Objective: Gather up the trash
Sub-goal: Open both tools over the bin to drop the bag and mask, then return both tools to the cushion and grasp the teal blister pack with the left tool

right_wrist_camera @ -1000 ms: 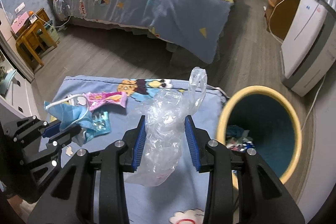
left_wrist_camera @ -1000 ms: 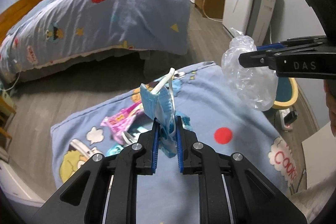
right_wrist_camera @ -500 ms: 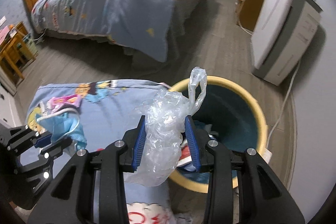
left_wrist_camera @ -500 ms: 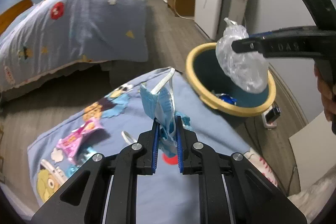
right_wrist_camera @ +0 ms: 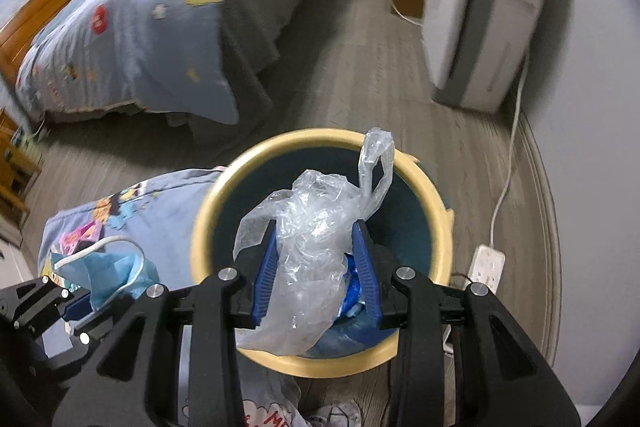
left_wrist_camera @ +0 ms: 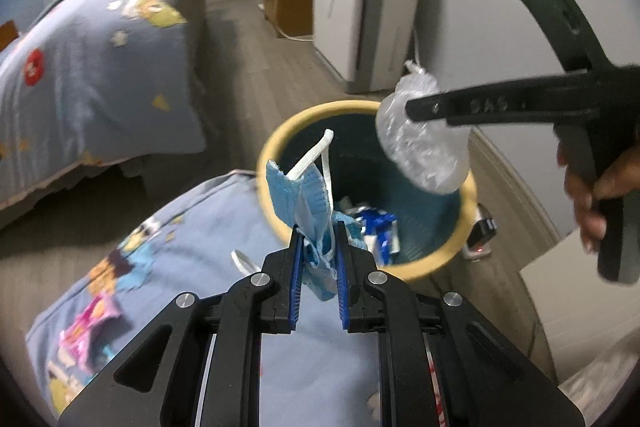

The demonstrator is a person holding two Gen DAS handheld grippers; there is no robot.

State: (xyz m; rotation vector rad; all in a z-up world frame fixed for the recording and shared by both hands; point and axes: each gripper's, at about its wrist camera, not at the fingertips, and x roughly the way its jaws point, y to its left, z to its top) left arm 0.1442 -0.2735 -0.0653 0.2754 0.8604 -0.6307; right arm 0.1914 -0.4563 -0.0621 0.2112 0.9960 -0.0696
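Both loads have been carried from above the blue cushion (left_wrist_camera: 224, 227) toward the bin (right_wrist_camera: 436, 211) – the right tongs (right_wrist_camera: 316, 267), clamped on the clear plastic bag (right_wrist_camera: 316, 227), are now held over its mouth, while the left tongs (left_wrist_camera: 318, 263), closed on the blue face mask (left_wrist_camera: 300, 191), are brought to its 9 o'clock rim – so release is judged imminent.

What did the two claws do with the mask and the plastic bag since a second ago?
Both claws carried their trash from above the cartoon blanket toward the yellow-rimmed bin. The right claw now holds the clear plastic bag over the bin's opening; the left claw has brought the blue face mask to the bin's near edge. Nothing was let go: both grips stay shut. The pink wrapper still lies on the blanket.
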